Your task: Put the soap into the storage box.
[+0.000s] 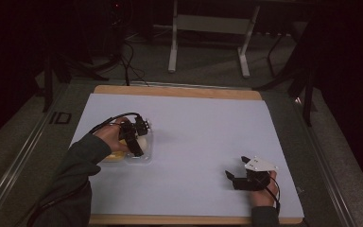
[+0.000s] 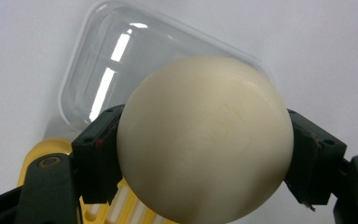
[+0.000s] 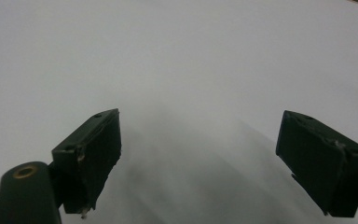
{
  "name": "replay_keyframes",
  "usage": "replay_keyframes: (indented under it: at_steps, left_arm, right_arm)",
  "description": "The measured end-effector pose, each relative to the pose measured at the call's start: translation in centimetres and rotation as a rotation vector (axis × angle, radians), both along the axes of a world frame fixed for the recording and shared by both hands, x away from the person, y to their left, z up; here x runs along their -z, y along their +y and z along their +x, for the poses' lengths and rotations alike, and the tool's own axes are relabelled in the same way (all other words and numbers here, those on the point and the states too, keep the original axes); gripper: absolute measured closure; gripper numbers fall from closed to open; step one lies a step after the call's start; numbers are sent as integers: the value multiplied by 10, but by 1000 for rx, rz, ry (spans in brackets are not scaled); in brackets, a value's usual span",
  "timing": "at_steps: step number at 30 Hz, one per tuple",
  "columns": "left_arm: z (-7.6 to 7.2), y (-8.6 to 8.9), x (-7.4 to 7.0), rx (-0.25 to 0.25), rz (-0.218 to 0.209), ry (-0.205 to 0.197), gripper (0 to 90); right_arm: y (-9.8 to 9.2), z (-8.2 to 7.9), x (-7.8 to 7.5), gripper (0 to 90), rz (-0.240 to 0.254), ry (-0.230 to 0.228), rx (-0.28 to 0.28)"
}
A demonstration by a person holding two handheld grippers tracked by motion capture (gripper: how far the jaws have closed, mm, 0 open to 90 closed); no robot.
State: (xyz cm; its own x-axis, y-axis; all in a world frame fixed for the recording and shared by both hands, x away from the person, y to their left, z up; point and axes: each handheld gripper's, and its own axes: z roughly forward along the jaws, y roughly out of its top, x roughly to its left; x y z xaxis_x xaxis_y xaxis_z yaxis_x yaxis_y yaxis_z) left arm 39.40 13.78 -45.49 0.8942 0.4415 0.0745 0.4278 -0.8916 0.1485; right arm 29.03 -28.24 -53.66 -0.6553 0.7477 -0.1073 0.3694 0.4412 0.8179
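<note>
cream ball (image 2: 205, 140), clear tub (image 2: 116, 70), yellow rack (image 2: 51, 149), white table (image 1: 203, 127).

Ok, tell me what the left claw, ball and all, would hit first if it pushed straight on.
Probably the clear plastic container lying just beyond the cream ball that the left claw grips; depth is hard to judge.

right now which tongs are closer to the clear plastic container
Left. The left tongs hang right over the clear container, gripping a cream ball. The right tongs rest far off across the white table, jaws open.
</note>
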Motion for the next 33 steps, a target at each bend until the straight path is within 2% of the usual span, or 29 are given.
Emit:
replay_keyframes:
  at_steps: [26,33]
  left_arm:
    - [7,19,5,-67,-22,-5,248]
    - [9,24,9,-85,-14,0,248]
  right_arm:
    - [0,0,0,139,1,-1,-1]
    - [0,0,0,139,1,0,-1]
